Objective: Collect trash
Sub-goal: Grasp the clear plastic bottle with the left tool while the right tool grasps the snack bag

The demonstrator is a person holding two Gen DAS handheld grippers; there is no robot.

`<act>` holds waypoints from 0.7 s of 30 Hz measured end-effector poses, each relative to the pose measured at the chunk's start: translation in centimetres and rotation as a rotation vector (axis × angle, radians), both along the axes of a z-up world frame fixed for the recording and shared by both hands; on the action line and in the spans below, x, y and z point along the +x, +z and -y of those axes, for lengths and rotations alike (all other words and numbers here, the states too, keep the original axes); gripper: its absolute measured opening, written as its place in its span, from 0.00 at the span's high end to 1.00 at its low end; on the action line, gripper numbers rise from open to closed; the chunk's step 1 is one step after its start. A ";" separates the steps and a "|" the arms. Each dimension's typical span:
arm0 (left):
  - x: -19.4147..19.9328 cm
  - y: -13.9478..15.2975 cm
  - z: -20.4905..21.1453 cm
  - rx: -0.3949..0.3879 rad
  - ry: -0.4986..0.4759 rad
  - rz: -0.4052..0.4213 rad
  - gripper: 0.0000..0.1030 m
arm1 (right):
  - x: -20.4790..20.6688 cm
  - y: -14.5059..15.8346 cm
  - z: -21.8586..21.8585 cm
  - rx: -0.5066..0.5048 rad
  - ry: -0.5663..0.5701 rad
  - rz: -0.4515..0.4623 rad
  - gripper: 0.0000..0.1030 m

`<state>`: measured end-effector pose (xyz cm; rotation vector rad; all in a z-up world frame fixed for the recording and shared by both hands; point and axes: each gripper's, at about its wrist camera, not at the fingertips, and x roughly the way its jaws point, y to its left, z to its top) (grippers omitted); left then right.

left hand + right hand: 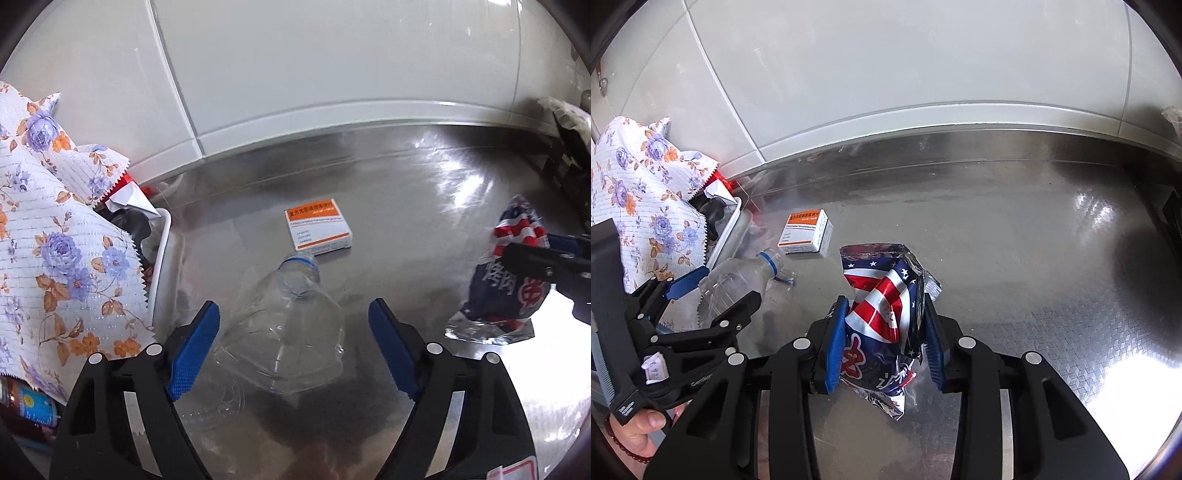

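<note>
Stainless worktop (1015, 258) under grey tiles: right gripper (884, 343) fingers clamped on the crumpled snack bag (882, 306) for binning, while left gripper (293, 350) fingers stand apart, straddling the clear plastic bottle (284, 332) mid-worktop.

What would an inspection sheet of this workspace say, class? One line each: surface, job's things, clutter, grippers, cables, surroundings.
Surface: shiny metal counter, glare at right.
Job's things: clear bottle lying down; snack bag; small box behind the bottle.
Clutter: flowered cloth draped over a white bin at left.
Grippers: left gripper open around the bottle; right gripper shut on the snack bag.
Cables: nothing seen.
Surroundings: pale tiled wall behind.
</note>
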<state>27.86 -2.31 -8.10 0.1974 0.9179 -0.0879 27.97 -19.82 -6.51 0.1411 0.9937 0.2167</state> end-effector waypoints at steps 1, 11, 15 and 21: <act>0.2 -0.4 0.1 0.013 0.005 -0.006 0.23 | 0.0 -0.1 0.0 -0.002 0.000 -0.003 0.62; -2.0 2.3 -1.2 -0.066 0.017 0.075 0.37 | -1.4 0.8 0.8 0.005 -0.006 0.022 0.62; -3.9 3.9 -1.7 -0.111 0.005 0.102 0.38 | -2.9 2.3 1.0 0.017 -0.004 0.050 0.62; -7.8 5.5 -1.7 -0.169 -0.030 0.125 0.39 | -6.7 4.2 1.0 0.022 -0.015 0.087 0.62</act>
